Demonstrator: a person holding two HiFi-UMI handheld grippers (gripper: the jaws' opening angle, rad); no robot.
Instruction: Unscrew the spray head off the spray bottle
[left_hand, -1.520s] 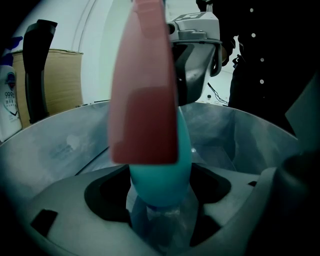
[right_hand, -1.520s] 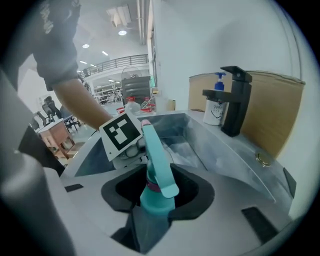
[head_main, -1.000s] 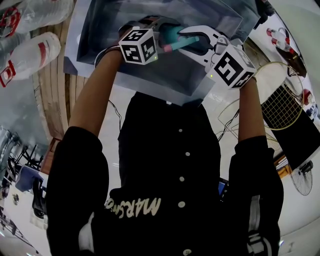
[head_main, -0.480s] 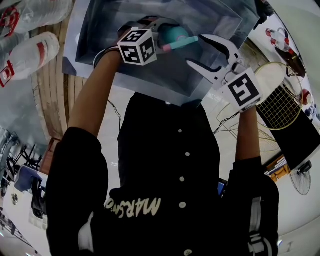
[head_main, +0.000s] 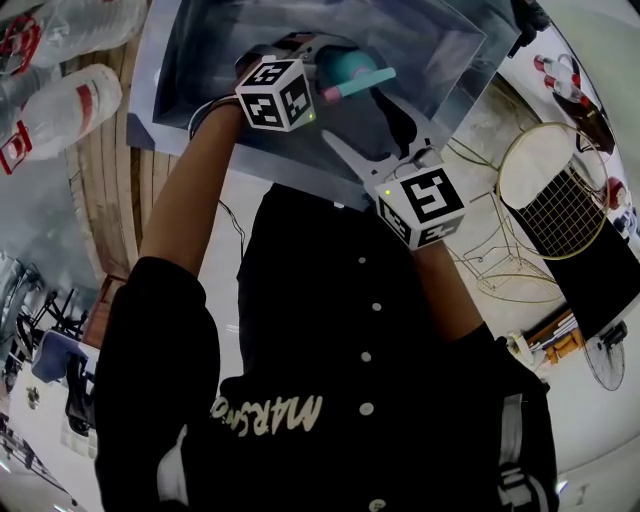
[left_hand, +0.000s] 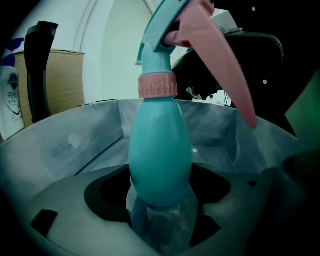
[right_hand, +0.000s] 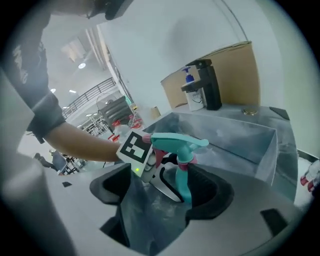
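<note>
Holding the bottle looks sorted on your left side. Your left gripper (left_hand: 160, 195) is clamped round the fat lower belly of the teal spray bottle (left_hand: 160, 150). The bottle stands upright in it over the grey tub (left_hand: 75, 135), up around 12 o'clock in the head view. The spray head (left_hand: 165, 30) is on the bottle with its pink ribbed collar (left_hand: 157, 86) sitting on the neck. I can't tell how loose it is, but I'd say the unscrewing isn't done.

Your right gripper (right_hand: 167, 192) has nothing in it. Its jaws are opening, spread wide, and it sits at roughly 5 o'clock from the bottle in the head view, near it but not touching.

Handling-wise, my guess is it's a small, light plastic bottle. The body is smooth and rounded, so it'll want to spin or squirt out of your left jaws once you put torque on the top. Squeeze firm, but thin plastic can dent, so don't crush it. The plastic is opaque, so no idea if there's liquid inside; keep it upright just in case.

For the right hand I'd go for that pink collar. It's ribbed, stiff, and it's the part that actually turns. Skip the pink trigger (left_hand: 220, 65) hanging down toward 5 o'clock in the left gripper view: it's a lever, it'll just fold in and slip. If the collar is too narrow to catch, take the teal head right above it, across the neck.
</note>
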